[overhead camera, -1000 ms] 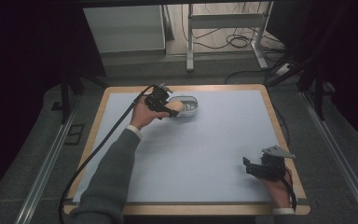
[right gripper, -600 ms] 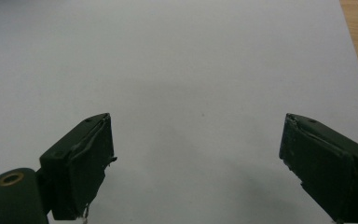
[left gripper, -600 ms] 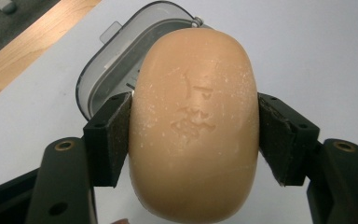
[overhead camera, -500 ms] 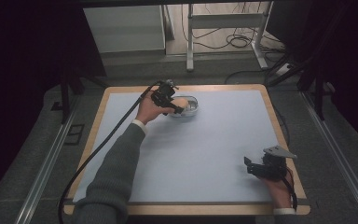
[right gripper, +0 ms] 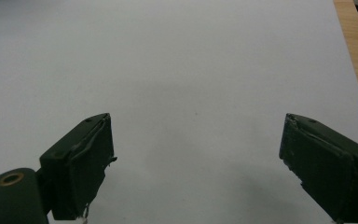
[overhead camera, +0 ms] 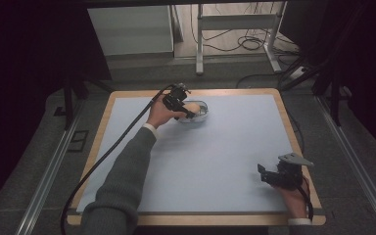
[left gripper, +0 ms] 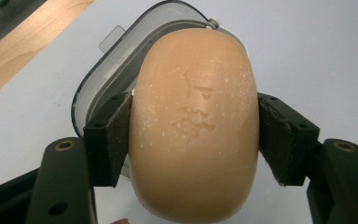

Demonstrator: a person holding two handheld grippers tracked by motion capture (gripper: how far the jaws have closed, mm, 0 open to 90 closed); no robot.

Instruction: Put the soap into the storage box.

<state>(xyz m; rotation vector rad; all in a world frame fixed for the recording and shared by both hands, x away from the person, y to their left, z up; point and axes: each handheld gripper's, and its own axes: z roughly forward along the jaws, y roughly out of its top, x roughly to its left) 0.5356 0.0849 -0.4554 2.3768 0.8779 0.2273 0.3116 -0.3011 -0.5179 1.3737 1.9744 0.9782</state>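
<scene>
A tan oval bar of soap (left gripper: 193, 126) sits squeezed between the two black pads of my left gripper (left gripper: 194, 135), which is shut on it. Right behind the soap lies a clear plastic soap dish (left gripper: 107, 74) with a dark rim. From above, the left gripper (overhead camera: 190, 110) holds the soap (overhead camera: 192, 106) over the dish (overhead camera: 201, 115) near the table's far edge, left of centre. My right gripper (overhead camera: 264, 174) rests at the front right of the table, and its jaws (right gripper: 196, 163) stand wide open over bare mat.
A pale blue-grey mat (overhead camera: 225, 152) covers the wooden table (overhead camera: 301, 147), whose rim shows all round. The left gripper's black cable (overhead camera: 107, 156) trails off the table's left front. Metal rails and a desk frame stand on the floor beyond.
My left hand has carried the soap a little to the right and down, so it now hangs over the dish. The right gripper has stayed where it was.
</scene>
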